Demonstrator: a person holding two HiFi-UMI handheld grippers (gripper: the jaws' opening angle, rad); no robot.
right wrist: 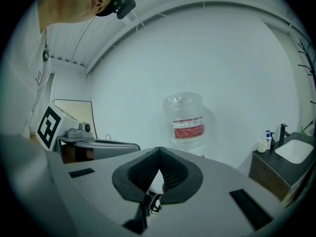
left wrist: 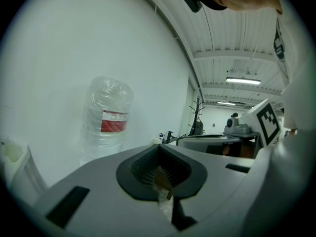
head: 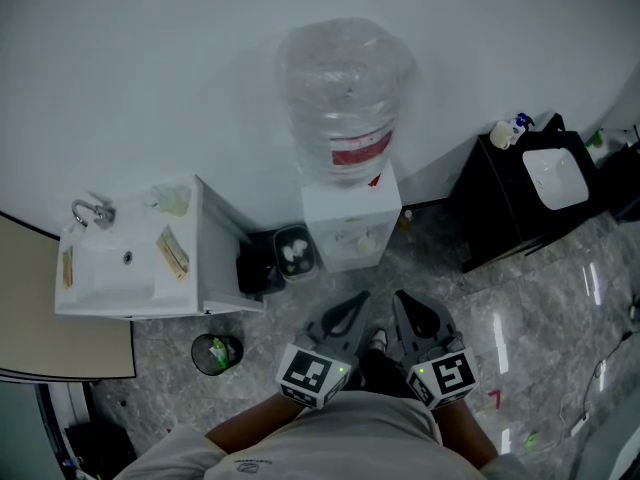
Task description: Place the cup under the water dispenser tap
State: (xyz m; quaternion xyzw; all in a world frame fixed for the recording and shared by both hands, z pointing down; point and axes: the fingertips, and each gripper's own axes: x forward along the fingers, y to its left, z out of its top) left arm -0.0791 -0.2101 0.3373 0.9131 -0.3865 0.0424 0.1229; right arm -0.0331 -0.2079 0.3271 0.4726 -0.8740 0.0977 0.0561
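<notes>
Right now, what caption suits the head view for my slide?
Left gripper and right gripper, both shut, point toward the water dispenser.

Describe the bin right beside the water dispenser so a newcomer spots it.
Find the white water dispenser against the wall, under its clear bottle. On the floor at its left in the head view, before the white sink cabinet, sits a dark bin. It is squarish with white scraps inside, unlike the round bin with green contents nearer the camera.
</notes>
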